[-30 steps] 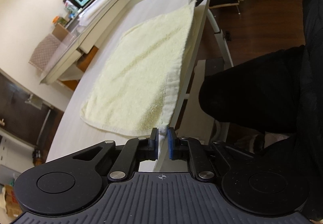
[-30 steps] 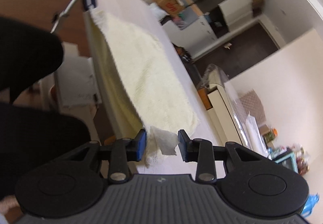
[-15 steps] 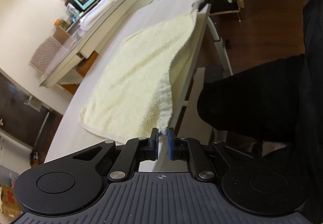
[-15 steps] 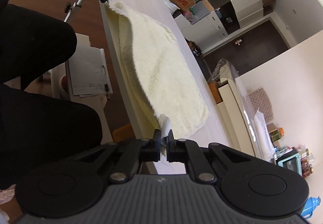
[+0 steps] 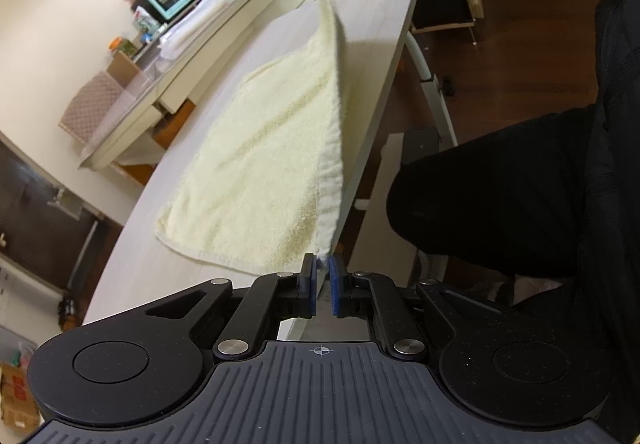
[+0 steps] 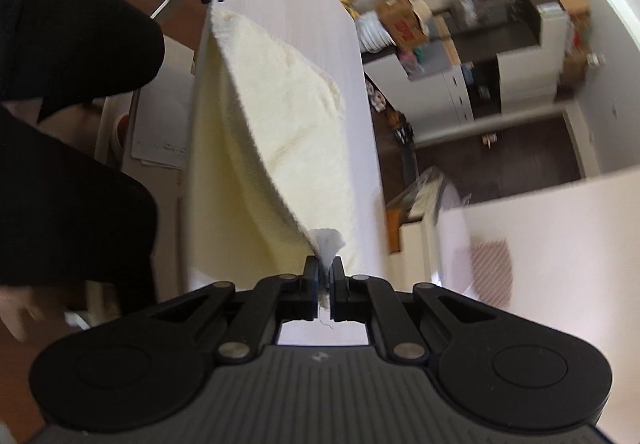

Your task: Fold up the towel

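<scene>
Holding the towel [image 5: 256, 163] by its two near corners, we have the near edge lifted off the table [image 5: 384, 15] while the far part lies flat on it. Left gripper [image 5: 320, 276] is clenched on one corner, right gripper [image 6: 325, 276] on the other, only a small tuft pinched there. Risk: that thin bite could slip out once we pull forward, dropping the corner and skewing the fold. Uneven hand heights could drag the far edge askew. Right view is blurred, so grip depth is probably shallow, not certain.
</scene>
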